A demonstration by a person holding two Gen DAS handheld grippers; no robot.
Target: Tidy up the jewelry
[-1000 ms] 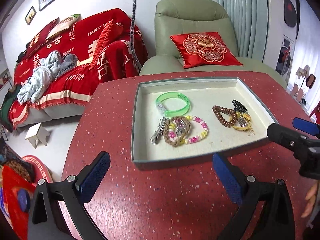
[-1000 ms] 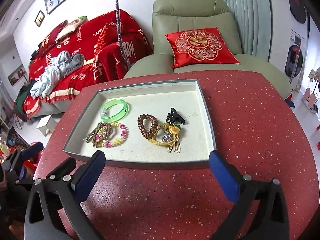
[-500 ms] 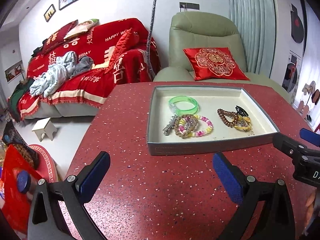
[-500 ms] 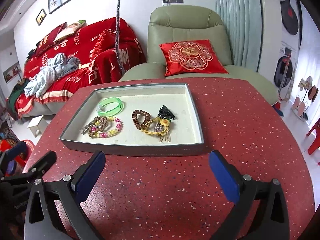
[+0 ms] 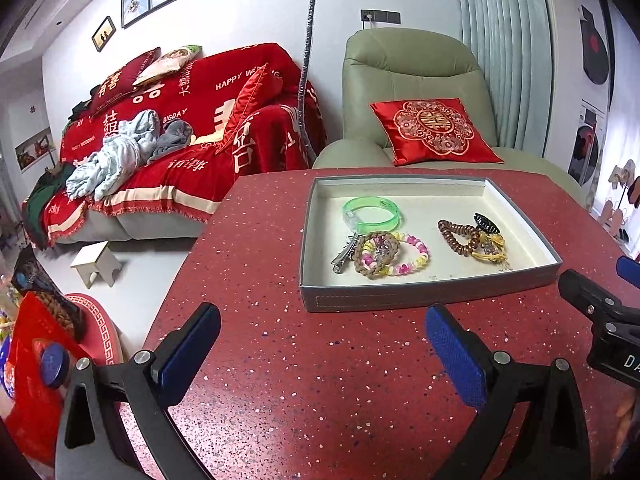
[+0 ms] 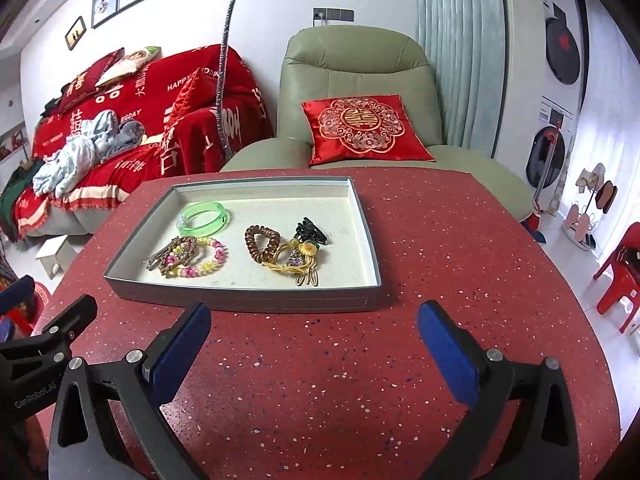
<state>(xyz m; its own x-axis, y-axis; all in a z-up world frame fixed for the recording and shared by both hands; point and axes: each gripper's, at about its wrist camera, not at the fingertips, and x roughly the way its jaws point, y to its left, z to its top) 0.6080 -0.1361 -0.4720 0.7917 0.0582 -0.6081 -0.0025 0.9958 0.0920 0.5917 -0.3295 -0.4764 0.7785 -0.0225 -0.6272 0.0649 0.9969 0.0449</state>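
Observation:
A grey tray [image 5: 432,298] [image 6: 240,300] with a cream lining sits on the red speckled table [image 5: 320,380] [image 6: 320,380]. Inside lie a green bangle [image 5: 372,213] [image 6: 204,218], a pink and yellow bead bracelet [image 5: 404,256] [image 6: 200,260] over a brown woven one, a metal clip [image 5: 344,254], a brown coil hair tie [image 5: 456,236] [image 6: 262,242], a yellow cord piece [image 5: 490,250] [image 6: 292,260] and a black claw clip [image 5: 486,222] [image 6: 310,232]. My left gripper [image 5: 322,350] and right gripper [image 6: 316,344] both stand open above the table, short of the tray's near wall, holding nothing.
A green armchair [image 5: 412,92] with a red cushion [image 5: 434,130] stands behind the table. A sofa under a red cover [image 5: 180,136] fills the left. A silver flexible stand [image 5: 306,68] rises at the table's far edge. A red plastic chair [image 6: 620,276] is at the right.
Both grippers have drawn back from the tray and dropped lower, so it looks smaller and flatter. Both stay open. The jewelry has not moved.

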